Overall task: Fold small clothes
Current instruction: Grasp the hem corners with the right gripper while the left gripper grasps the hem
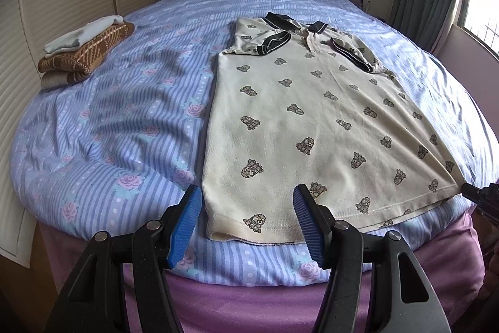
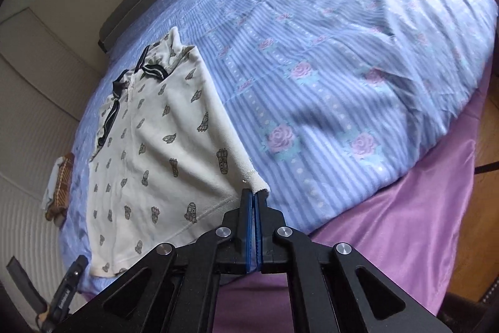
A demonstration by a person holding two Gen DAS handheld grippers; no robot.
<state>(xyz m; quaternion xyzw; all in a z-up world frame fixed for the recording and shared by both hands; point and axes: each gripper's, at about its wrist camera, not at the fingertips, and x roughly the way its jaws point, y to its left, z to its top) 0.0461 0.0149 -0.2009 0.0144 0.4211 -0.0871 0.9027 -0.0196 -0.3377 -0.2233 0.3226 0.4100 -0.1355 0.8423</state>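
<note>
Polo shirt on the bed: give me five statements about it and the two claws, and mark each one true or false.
1. The right claw is shut on a hem corner of the polo shirt. True.
2. The left claw is clamped on the shirt's collar. False: it is open at the hem, its jaws standing either side of the near left corner.
3. Both sleeves are folded in over the chest. True.
4. The shirt is plain white with no print. False: it is cream with small dark figures all over and dark trim.
5. The stack of folded clothes lies on top of the shirt. False: it sits apart, near the bed's left edge.
</note>
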